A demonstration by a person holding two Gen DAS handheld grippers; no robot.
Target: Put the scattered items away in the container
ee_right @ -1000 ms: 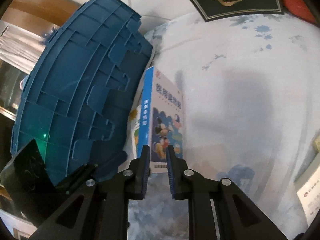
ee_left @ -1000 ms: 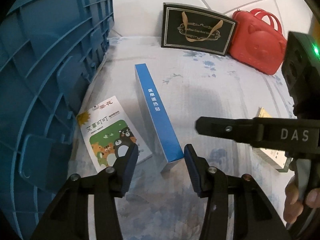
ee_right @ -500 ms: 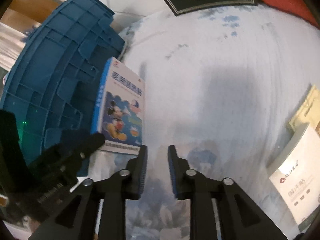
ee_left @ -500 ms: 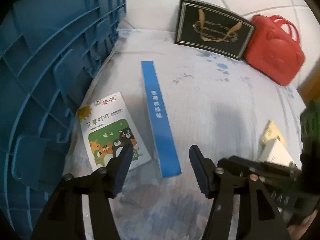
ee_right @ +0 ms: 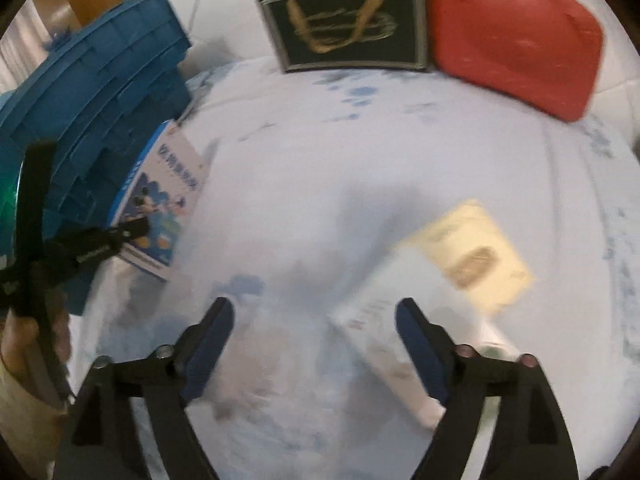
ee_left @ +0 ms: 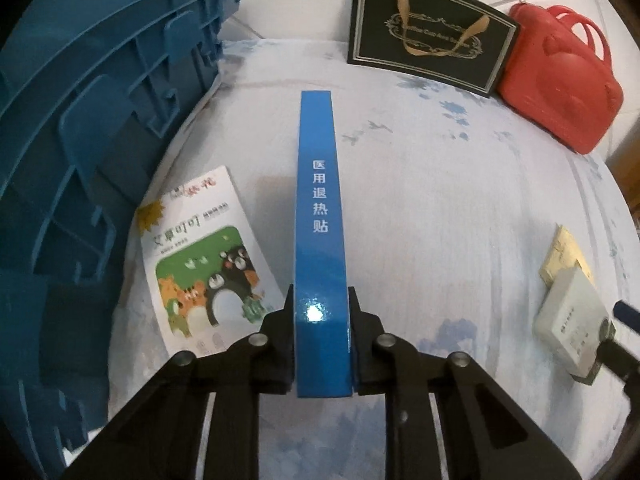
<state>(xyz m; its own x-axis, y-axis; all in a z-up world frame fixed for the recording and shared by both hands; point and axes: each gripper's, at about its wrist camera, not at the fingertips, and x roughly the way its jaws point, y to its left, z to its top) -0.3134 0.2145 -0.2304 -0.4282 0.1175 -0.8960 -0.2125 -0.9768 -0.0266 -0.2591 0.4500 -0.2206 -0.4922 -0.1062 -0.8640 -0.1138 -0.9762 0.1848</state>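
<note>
Two bags, black gift bag point(ee_left: 430, 28) and red handbag point(ee_left: 560, 80), stand at far edge of floral cloth point(ee_left: 440, 200). Blue crate point(ee_left: 100, 120) at left; interior not visible. Left gripper point(ee_left: 322, 332) clamps blue box point(ee_left: 318, 208) on edge; cartoon packet point(ee_left: 200, 256) just left. Right gripper point(ee_right: 314, 332) spread wide above white box point(ee_right: 384, 344), beside yellow packet point(ee_right: 476, 256).

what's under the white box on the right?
The white box lies partly on a yellow box; the yellow box's far end shows. Whatever else lies beneath is covered.
</note>
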